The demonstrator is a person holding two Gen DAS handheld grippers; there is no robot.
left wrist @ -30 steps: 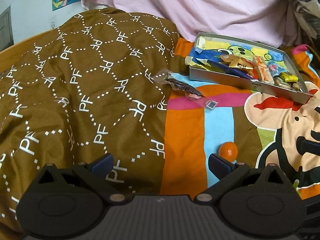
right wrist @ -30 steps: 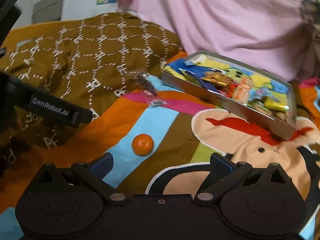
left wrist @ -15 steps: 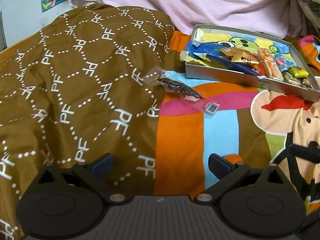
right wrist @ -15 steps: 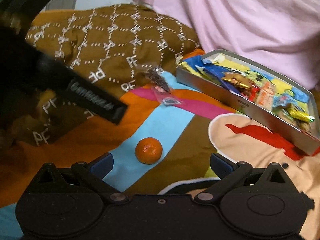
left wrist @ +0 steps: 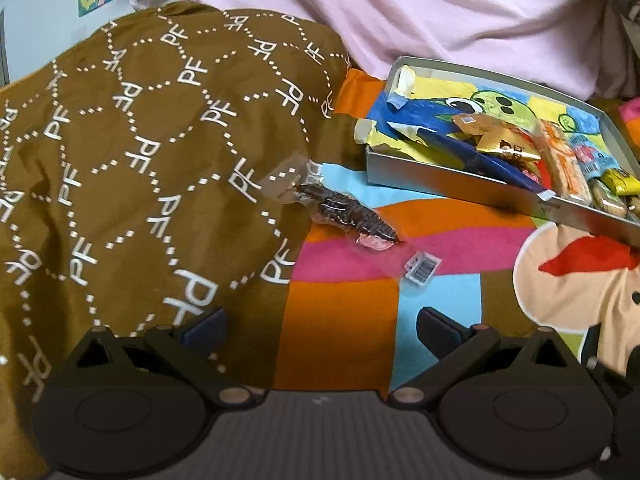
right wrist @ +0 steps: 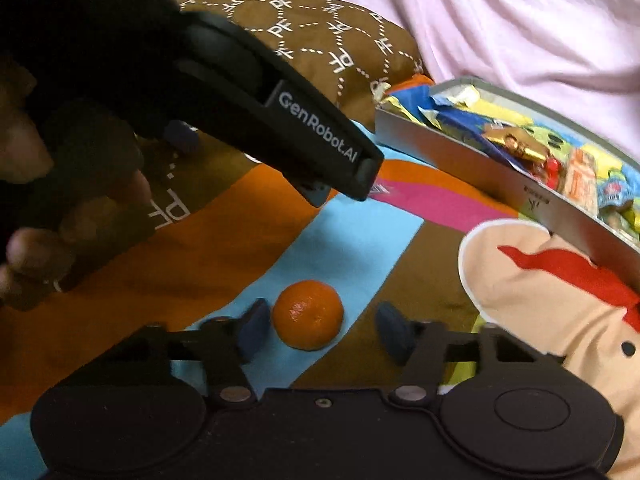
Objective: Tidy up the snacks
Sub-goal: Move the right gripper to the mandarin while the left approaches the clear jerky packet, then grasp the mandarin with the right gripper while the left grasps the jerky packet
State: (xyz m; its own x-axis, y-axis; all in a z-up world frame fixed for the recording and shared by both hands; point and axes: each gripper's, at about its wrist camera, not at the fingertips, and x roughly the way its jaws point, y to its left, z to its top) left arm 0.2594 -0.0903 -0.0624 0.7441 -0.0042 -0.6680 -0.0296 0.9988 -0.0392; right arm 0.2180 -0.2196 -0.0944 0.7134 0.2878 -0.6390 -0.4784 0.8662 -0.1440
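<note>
A small orange point(right wrist: 308, 314) lies on the colourful bedsheet between the jaws of my right gripper point(right wrist: 322, 330). Those jaws are closing: the left pad is at the fruit's side, the right pad still stands a little apart from it. My left gripper point(left wrist: 320, 330) is open and empty. It hovers short of a clear packet with a dark snack point(left wrist: 344, 216) at the edge of the brown blanket. Its finger point(right wrist: 320, 136) crosses the upper left of the right wrist view, held by a hand point(right wrist: 36, 208). A grey metal tray point(left wrist: 460, 188) point(right wrist: 480, 168) holds several wrapped snacks.
A brown patterned blanket point(left wrist: 140, 160) is bunched up on the left. Pink cloth point(left wrist: 400, 12) rises behind the tray. A small barcode label point(left wrist: 422, 266) lies at the packet's near end on the cartoon-print sheet point(left wrist: 340, 340).
My right gripper came down over the orange and its jaws narrowed around it. My left gripper moved forward towards the packet, the orange dropped out of its view, and it now crosses the right view.
</note>
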